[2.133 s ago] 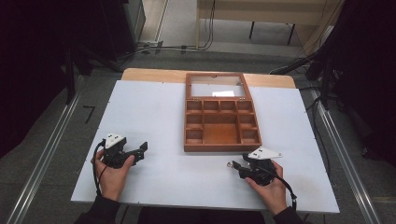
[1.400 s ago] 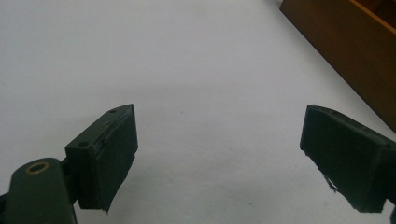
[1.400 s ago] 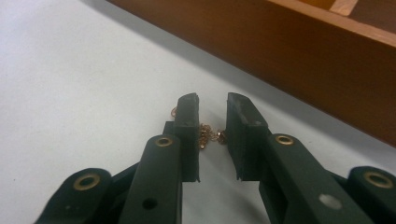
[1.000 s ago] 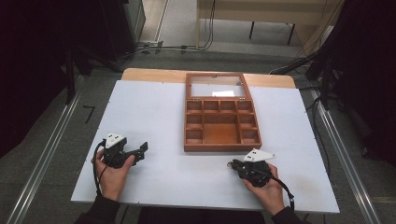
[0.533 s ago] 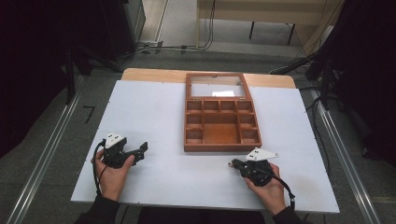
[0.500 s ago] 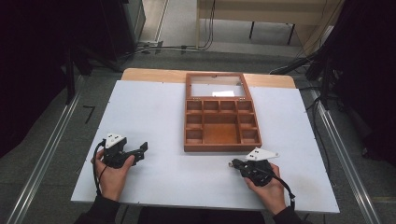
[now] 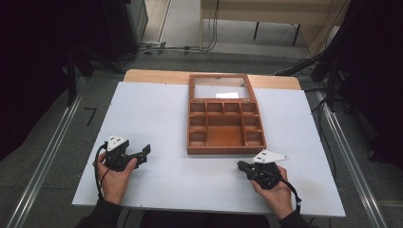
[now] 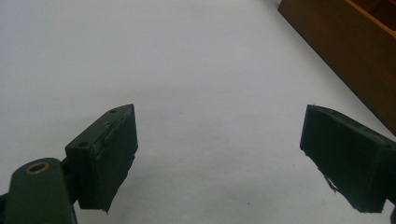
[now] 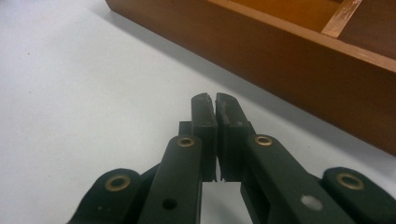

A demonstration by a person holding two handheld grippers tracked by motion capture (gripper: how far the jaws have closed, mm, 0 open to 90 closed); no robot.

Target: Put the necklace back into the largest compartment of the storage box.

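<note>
At the near edge of the white table [image 7: 157,123] we held a gripper in each hand, both resting low on the bare surface. Our left gripper [image 8: 219,154] had its jaws standing wide apart with nothing between them, only blank table ahead and a corner of the wooden box [image 8: 345,51] at the far right of its view. Our right gripper [image 9: 215,105] had its jaws pressed together on nothing, its tip pointing at the box's front wall [image 9: 289,60] from just beside it, not touching. The wooden box [image 7: 225,130] lay open in the middle of the table, its compartments looking empty as far as we could tell, and its glass-paned lid [image 7: 219,88] folded back flat behind it. We judged the step in hand to be an approach to the box, probably to close it; to do that well we would open the right jaws before reaching, bring both grippers round to the lid's far corners, and lift evenly so the hinges did not twist or the box slide on the smooth table. Beyond the table's wooden back edge [image 7: 157,76] we saw grey floor with cables [image 7: 176,47], a pale desk [image 7: 271,12] and dark curtains on either side.
</note>
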